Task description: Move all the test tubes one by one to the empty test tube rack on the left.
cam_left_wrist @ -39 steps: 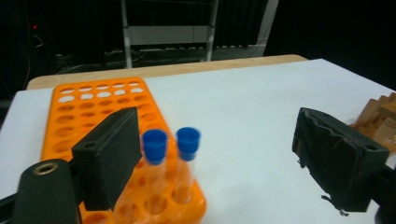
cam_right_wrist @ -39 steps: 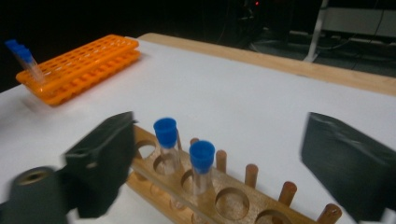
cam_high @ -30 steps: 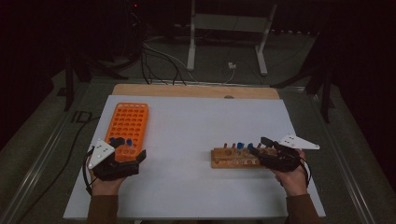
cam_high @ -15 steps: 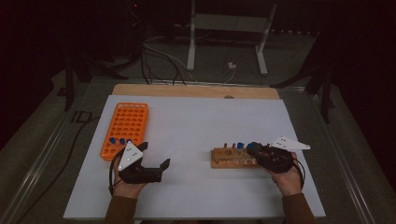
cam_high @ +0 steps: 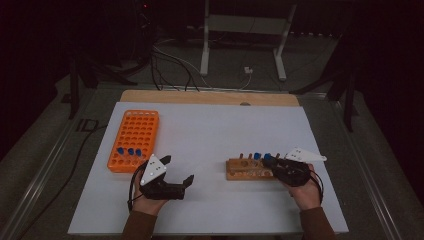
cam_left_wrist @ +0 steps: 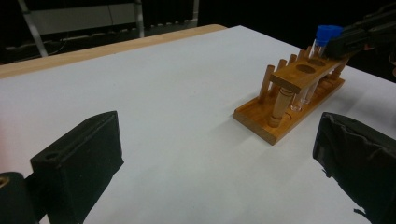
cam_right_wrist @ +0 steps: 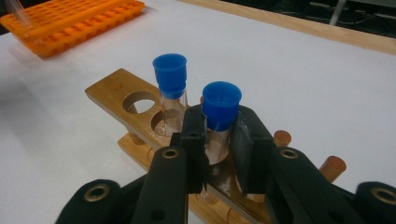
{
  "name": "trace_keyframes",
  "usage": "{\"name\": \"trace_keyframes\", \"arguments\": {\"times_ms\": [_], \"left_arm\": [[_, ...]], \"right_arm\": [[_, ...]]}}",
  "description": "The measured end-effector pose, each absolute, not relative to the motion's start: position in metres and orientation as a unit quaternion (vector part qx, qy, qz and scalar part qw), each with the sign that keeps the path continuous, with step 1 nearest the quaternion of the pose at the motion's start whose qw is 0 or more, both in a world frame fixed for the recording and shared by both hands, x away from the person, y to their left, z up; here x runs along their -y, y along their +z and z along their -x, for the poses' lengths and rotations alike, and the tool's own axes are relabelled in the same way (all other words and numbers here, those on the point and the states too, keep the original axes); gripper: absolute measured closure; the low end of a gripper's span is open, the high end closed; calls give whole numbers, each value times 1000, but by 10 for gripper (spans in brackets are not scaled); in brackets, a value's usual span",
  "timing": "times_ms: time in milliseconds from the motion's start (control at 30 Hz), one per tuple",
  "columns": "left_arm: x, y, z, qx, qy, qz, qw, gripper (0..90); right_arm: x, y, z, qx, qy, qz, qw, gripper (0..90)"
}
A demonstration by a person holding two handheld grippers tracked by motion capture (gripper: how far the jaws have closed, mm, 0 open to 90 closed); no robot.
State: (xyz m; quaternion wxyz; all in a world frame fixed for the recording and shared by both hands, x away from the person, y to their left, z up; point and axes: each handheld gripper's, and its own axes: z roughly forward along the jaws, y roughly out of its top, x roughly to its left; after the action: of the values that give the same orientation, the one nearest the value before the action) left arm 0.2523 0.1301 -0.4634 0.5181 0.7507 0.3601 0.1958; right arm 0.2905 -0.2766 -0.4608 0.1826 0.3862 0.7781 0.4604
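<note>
Looks like a lab bench / test rig, not a home. White sheet [cam_high: 215,135] covers a table with a pale wooden edge [cam_high: 210,97] at the far side. On it: orange plastic tube rack [cam_high: 134,140] with many holes, a few blue-capped tubes in its near row, and a wooden test-tube rack [cam_high: 250,169] with clear blue-capped tubes [cam_right_wrist: 219,116]. Room around is dark. Behind the table a grey metal stand [cam_high: 245,35] on two feet, loose cables [cam_high: 170,62] and a white plug [cam_high: 246,71] lie on the floor. Metal rails [cam_high: 45,170] run along the table's sides. Bare, no household furniture.
</note>
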Motion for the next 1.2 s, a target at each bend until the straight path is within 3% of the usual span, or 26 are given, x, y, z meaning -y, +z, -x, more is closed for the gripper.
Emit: {"name": "trace_keyframes", "arguments": {"times_ms": [600, 1200], "left_arm": [[-127, -466, -253, -361, 185, -752, 520, 21], [-118, -467, -254, -354, 176, -759, 518, 21]], "right_arm": [[274, -459, -288, -779, 463, -380, 186, 777], [284, -414, -274, -743, 518, -366, 213, 777]]}}
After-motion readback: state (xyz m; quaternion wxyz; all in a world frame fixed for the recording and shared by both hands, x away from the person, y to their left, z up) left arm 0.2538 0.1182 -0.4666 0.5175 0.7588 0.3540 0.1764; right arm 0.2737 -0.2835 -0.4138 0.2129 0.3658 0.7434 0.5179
